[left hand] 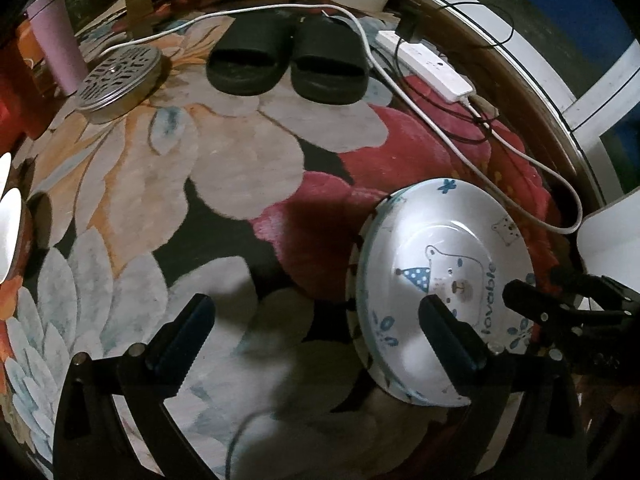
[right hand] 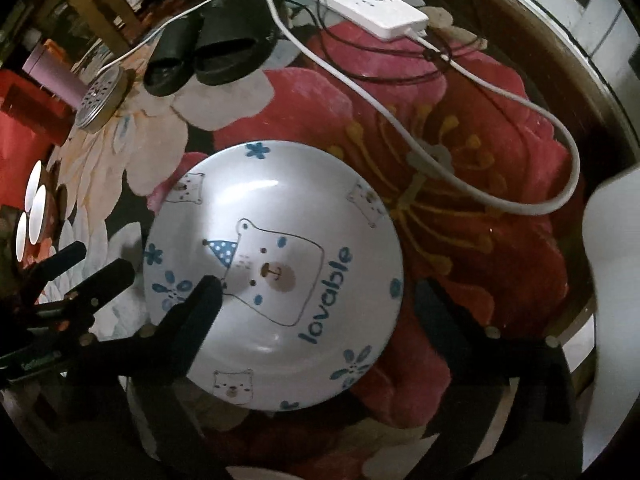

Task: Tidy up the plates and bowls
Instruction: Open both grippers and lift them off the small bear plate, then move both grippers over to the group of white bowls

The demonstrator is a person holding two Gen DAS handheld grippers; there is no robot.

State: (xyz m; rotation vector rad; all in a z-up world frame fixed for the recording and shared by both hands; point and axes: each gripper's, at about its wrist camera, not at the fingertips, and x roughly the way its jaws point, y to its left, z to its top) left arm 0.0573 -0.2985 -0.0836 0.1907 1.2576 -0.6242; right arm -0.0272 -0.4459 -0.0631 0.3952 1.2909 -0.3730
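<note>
My right claw (right hand: 316, 292) shows three white rims (right hand: 32, 204) far left; the left claw (left hand: 320, 332) shows two. One bear plate (right hand: 276, 276) (both claws released), two slippers (left hand: 288, 64).

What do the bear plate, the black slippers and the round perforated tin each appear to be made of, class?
Bear plate: probably glazed ceramic, possibly melamine; glossy white surface with sharp highlights and a printed design. Black slippers: likely moulded rubber or foam; matte, seamless, thick straps. Round perforated tin: metal, probably steel or aluminium; dull silver sheen and a punched lid.
</note>
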